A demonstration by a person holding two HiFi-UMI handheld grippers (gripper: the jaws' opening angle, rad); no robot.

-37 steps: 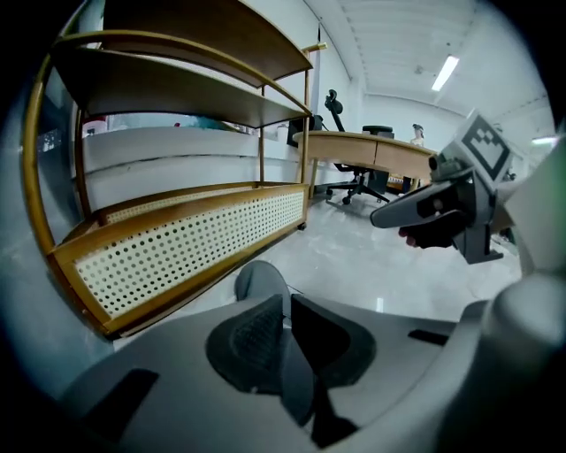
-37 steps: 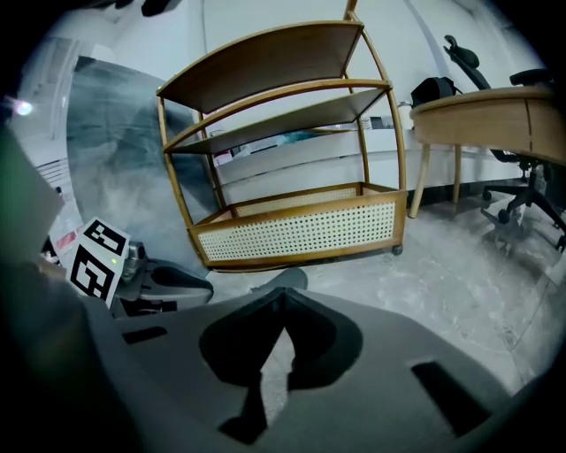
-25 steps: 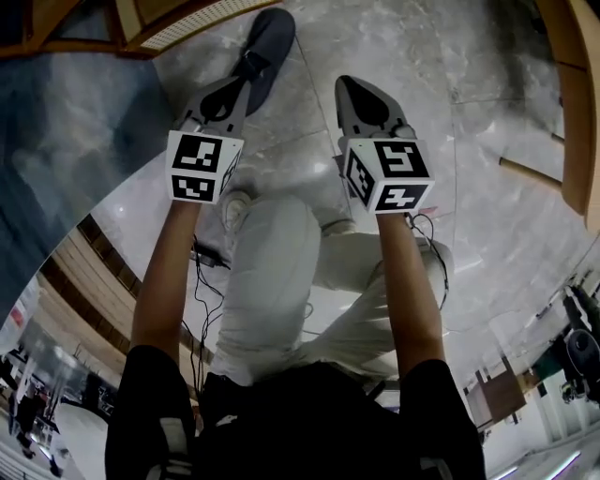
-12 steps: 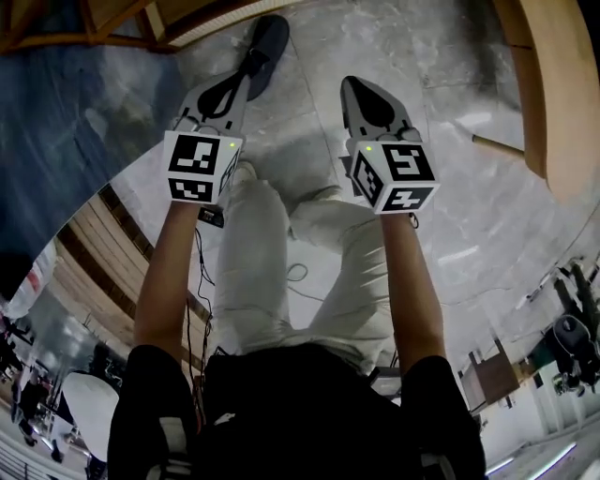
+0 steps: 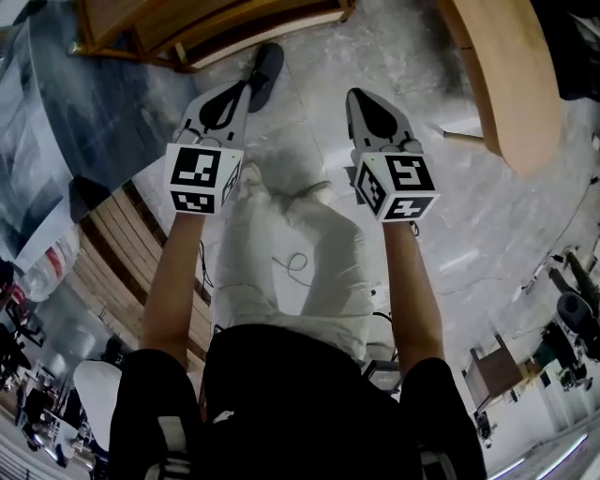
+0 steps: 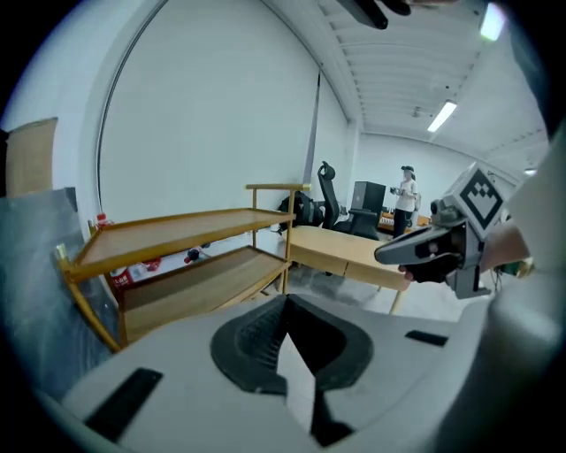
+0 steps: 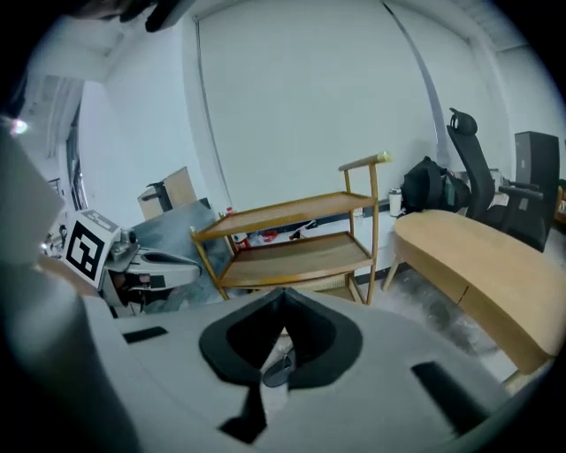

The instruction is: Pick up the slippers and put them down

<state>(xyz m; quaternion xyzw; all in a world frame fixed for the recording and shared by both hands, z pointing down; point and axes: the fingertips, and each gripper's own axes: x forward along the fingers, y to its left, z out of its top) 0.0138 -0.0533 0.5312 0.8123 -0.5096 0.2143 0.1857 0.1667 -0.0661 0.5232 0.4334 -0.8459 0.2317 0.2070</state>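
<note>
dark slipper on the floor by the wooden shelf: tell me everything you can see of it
The slipper is dark grey to black, long with a rounded far end; its material is too small to judge. It lies flat on the pale marbled floor, close to the foot of the wooden shelf. In the head view the tip of the left gripper covers its near end, but that gripper's jaws are shut on nothing, so nothing holds it. No second slipper shows.

Bright, even overhead light; fisheye bending, dark corners; left hand-held gripper (image 6: 285,305) blurs close up.
</note>
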